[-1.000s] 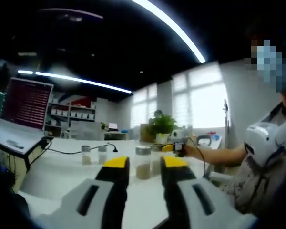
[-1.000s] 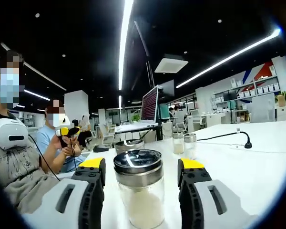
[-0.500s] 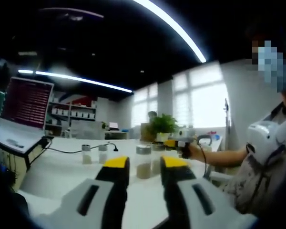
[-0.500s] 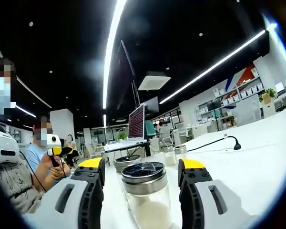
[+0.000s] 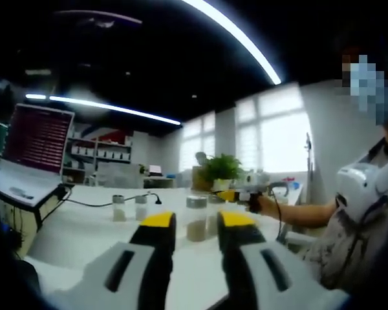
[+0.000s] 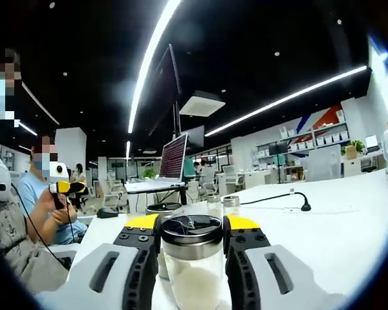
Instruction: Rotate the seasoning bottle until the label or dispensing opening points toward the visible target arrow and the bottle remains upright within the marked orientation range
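My right gripper (image 6: 192, 227) pinches the seasoning bottle (image 6: 193, 268) just under its steel lid (image 6: 192, 228), yellow-tipped jaws hard against both sides of the glass. The bottle stands upright on the white desk (image 6: 323, 226), pale powder in the lower half. My left gripper (image 5: 197, 223) hangs back, jaws spread with nothing between them; from there the same bottle (image 5: 195, 219) shows further along the desk.

For the turn: twist about the bottle's vertical axis, keep the base flat on the desk, no tipping, grip firm so the glass doesn't slip. I see no target arrow or label clearly, likely below the frame, so I'd go slow and check.

Desk is smooth, white, glossy. Two small jars (image 6: 222, 205) and a black cable (image 6: 281, 197) sit well behind, a laptop (image 6: 171, 161) further back. Open office, ceiling light strips, shelves, potted plant (image 5: 221, 169) by bright windows.
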Motion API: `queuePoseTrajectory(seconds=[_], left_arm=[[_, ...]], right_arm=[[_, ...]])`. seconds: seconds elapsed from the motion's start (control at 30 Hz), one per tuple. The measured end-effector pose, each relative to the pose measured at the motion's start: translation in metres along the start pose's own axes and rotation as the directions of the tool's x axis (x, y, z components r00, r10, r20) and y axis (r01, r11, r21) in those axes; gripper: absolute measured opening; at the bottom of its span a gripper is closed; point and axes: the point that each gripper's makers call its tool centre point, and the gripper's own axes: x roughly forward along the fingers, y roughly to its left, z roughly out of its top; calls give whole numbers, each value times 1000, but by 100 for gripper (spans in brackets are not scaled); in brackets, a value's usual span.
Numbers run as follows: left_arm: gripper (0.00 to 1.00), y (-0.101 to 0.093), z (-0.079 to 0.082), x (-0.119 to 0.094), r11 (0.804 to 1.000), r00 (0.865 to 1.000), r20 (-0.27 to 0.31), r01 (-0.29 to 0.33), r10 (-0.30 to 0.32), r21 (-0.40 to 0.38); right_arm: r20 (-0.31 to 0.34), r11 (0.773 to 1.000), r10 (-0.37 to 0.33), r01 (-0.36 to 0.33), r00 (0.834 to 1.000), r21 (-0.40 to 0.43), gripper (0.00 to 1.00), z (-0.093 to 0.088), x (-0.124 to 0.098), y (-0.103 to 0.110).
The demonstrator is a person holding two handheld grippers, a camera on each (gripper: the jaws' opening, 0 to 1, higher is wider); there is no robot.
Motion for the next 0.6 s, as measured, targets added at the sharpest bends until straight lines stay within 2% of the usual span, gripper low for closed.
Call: queuePoseTrajectory(seconds=[0.2, 0.6], left_arm=[[27, 0, 0, 0, 1000, 1000, 1, -1, 1, 1], [27, 0, 1, -1, 1000, 1000, 4, 3, -3, 2]], right_arm=[[-7, 999, 32, -32, 999, 0, 37, 1, -1, -9], [-33, 994, 112, -112, 993, 12, 37, 1, -1, -13]])
